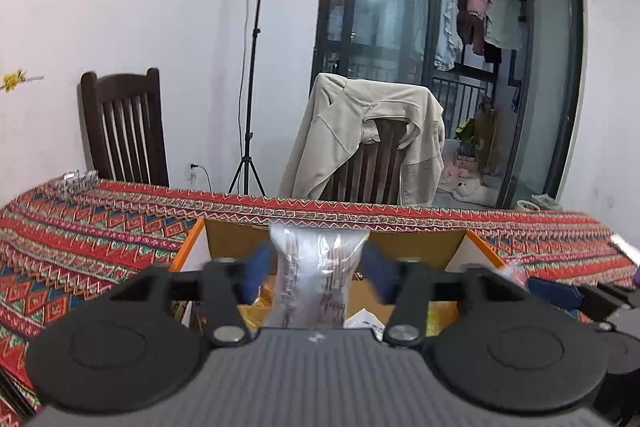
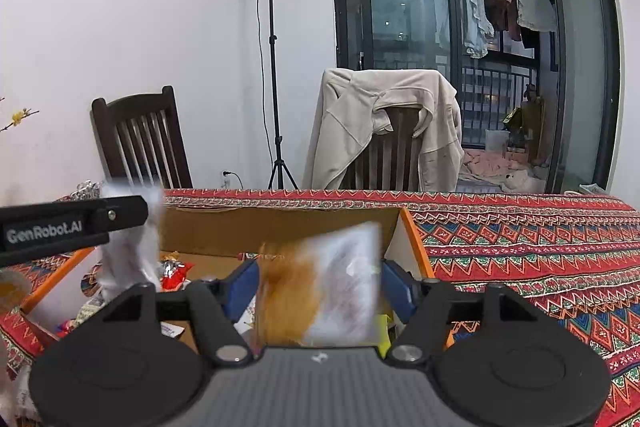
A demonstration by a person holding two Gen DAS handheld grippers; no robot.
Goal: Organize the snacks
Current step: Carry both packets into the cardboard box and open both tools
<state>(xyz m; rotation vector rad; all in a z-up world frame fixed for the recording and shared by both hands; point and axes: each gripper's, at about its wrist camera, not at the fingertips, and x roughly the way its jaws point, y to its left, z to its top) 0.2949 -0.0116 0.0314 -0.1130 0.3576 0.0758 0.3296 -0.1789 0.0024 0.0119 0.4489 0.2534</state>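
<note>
We clamp a clear packet (image 1: 316, 275) in our left gripper (image 1: 316, 277), upright. Our right gripper (image 2: 318, 291) grips an orange packet (image 2: 320, 287). The box (image 2: 280, 231) lies directly below both.

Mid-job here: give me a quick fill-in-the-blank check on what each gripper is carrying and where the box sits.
1. The left gripper has its jaws shut on a clear, silvery ____.
2. The right gripper's packet is orange and ____.
3. Both packets hang above an open cardboard ____.
4. The box stands on a patterned, mostly ____ tablecloth.

Missing words: packet; white; box; red
</note>
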